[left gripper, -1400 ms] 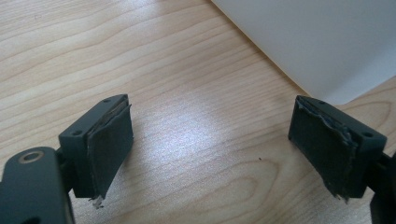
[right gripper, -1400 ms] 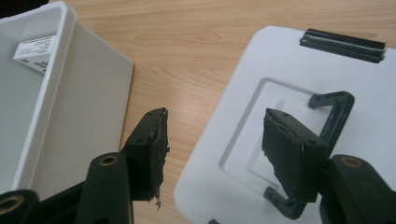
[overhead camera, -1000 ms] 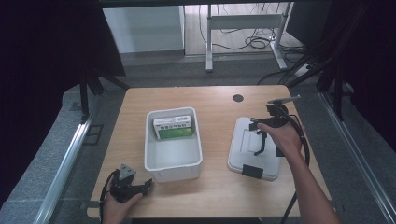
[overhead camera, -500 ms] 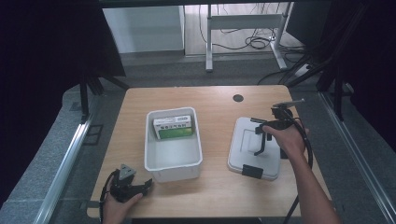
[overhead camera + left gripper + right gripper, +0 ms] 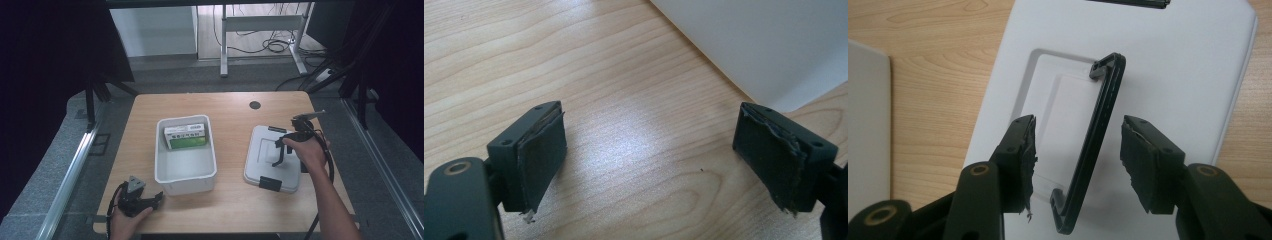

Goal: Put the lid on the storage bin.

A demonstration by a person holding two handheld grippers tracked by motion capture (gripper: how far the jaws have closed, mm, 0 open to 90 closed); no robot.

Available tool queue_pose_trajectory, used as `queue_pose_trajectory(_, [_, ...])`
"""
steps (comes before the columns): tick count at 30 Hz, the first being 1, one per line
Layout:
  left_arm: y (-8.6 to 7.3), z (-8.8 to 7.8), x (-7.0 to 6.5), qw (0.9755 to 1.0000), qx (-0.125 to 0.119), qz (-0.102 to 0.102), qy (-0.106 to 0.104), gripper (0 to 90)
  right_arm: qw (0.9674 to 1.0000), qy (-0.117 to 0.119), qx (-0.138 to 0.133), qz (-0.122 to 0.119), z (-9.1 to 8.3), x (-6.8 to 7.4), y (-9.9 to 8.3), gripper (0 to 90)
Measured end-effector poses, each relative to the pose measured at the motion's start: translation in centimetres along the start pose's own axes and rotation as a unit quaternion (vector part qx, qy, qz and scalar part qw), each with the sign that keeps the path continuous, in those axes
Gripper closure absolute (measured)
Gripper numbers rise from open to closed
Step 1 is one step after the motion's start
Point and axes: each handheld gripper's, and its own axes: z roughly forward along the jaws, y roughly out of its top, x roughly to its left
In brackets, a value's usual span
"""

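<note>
My right gripper (image 5: 1075,155) hangs over the white lid (image 5: 260,150) on the table (image 5: 235,120). Its jaws are apart, and the lid's black handle (image 5: 1098,135) stands up between them, running away from me. My left gripper (image 5: 651,160) waits wide apart, near the white box (image 5: 186,175).

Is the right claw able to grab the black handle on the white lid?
Probably yes. The right claw is open, with one jaw on each side of the raised black handle of the lid. Nothing sits between them, so closing should catch it.
</note>
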Motion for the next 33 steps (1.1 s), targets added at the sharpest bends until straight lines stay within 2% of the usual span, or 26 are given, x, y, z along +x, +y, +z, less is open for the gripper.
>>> queue_pose_trajectory(12, [0.0, 0.0, 0.0, 1.0000, 0.000, 0.000, 0.000, 13.7, 0.9997, 0.000, 0.019, 0.016, 0.6, -0.3, 0.3, 57.5])
queue_pose_trajectory(18, [0.0, 0.0, 0.0, 1.0000, 0.000, 0.000, 0.000, 13.7, 0.9986, -0.003, 0.045, 0.028, 1.3, -0.3, 0.5, 64.8])
queue_pose_trajectory(25, [0.0, 0.0, 0.0, 1.0000, 0.000, 0.000, 0.000, 13.7, 0.9972, -0.016, 0.067, 0.029, 2.1, -0.1, 0.7, 70.9])
queue_pose_trajectory(29, [0.0, 0.0, 0.0, 1.0000, 0.000, 0.000, 0.000, 13.7, 0.9954, -0.021, 0.082, 0.046, 2.5, 0.0, 0.9, 80.6])
queue_pose_trajectory(30, [0.0, 0.0, 0.0, 1.0000, 0.000, 0.000, 0.000, 13.7, 0.9954, -0.021, 0.082, 0.046, 2.5, 0.0, 0.9, 80.6])
queue_pose_trajectory(31, [0.0, 0.0, 0.0, 1.0000, 0.000, 0.000, 0.000, 13.7, 0.9951, -0.020, 0.082, 0.051, 2.5, 0.0, 0.9, 81.4])
queue_pose_trajectory(32, [0.0, 0.0, 0.0, 1.0000, 0.000, 0.000, 0.000, 13.7, 0.9941, -0.016, 0.085, 0.066, 2.5, 0.0, 1.0, 82.2])
queue_pose_trajectory(33, [0.0, 0.0, 0.0, 1.0000, 0.000, 0.000, 0.000, 13.7, 0.9941, -0.016, 0.085, 0.066, 2.5, 0.0, 1.0, 82.2])
